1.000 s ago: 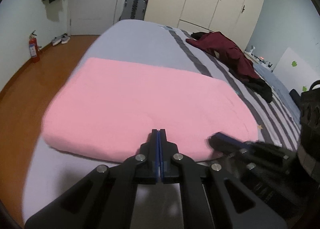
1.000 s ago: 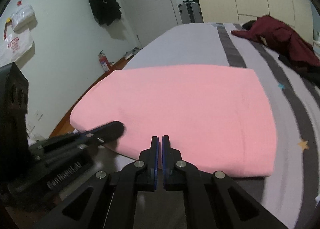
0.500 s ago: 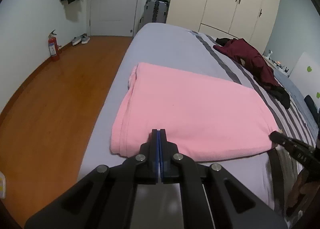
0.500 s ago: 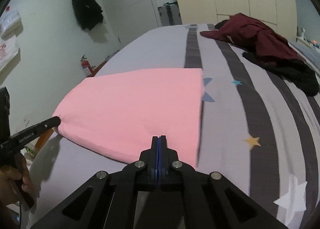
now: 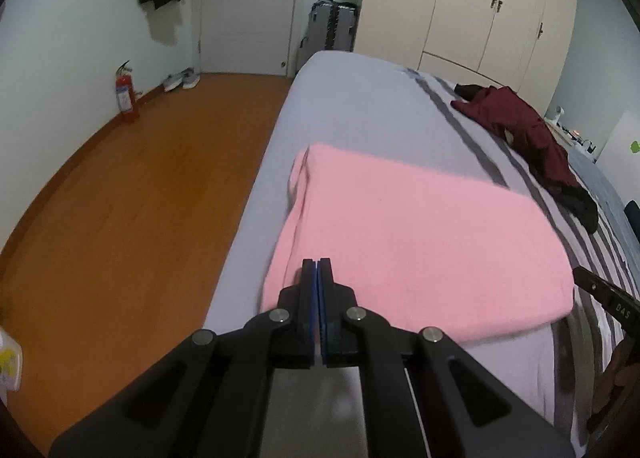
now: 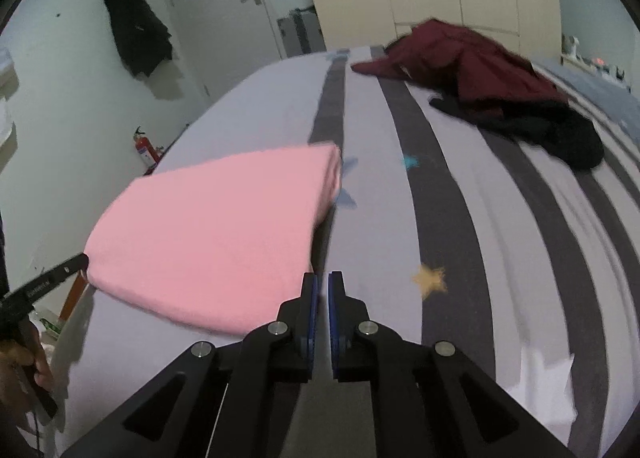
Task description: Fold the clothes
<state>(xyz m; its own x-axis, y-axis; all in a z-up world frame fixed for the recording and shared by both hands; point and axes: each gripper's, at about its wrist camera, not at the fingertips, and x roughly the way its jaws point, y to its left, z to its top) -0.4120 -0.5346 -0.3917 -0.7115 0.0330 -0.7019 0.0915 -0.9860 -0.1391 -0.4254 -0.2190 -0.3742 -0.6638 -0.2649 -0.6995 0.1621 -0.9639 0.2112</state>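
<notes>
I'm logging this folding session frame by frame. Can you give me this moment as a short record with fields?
surface: bed with grey striped sheet
pink cloth: folded, flat near the bed's floor-side edge
maroon clothes: unfolded heap farther up the bed
left gripper: shut, nothing between the jaws, at the pink cloth's near edge
right gripper: jaws opening, a narrow gap, nothing between them
floor: fire extinguisher by the wall
</notes>
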